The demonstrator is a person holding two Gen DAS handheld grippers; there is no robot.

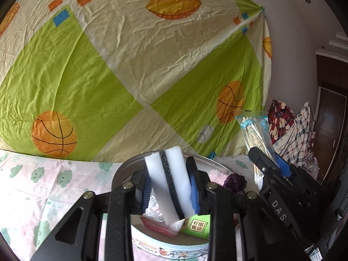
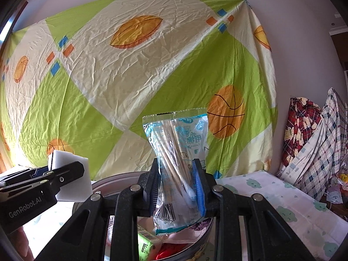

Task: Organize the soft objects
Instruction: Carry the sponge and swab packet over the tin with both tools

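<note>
The left gripper (image 1: 169, 188) is clamped on a sponge block (image 1: 168, 182), its jaws narrowed to the block's thickness, and it holds the block raised over the round tin (image 1: 121, 169); the lift seems meant either to carry the piece clear of the tin or to bring it in, and which of the two cannot be told from here. The right gripper (image 2: 177, 188) is closed in the same way on a packet of cotton swabs (image 2: 177, 152), pinched low on its waist so that the packet stands upright above the tin's rim; holding it by the middle probably keeps the slack film from folding over. The two tools hang just beside each other over the same tin, on the cloud-print cloth (image 1: 43, 184).

The sponge block is two white foam slabs with a dark, speckled layer between them, tilted a little and barely squashed by the pads; the packet is clear film with blue print, a barcode near the bottom and wooden-stemmed swabs inside, creased where the jaws bite. Within the tin lie a green carton (image 1: 198, 226), something pink and fluffy (image 1: 217, 175) and a purple ruffled piece (image 1: 236, 182).
</note>
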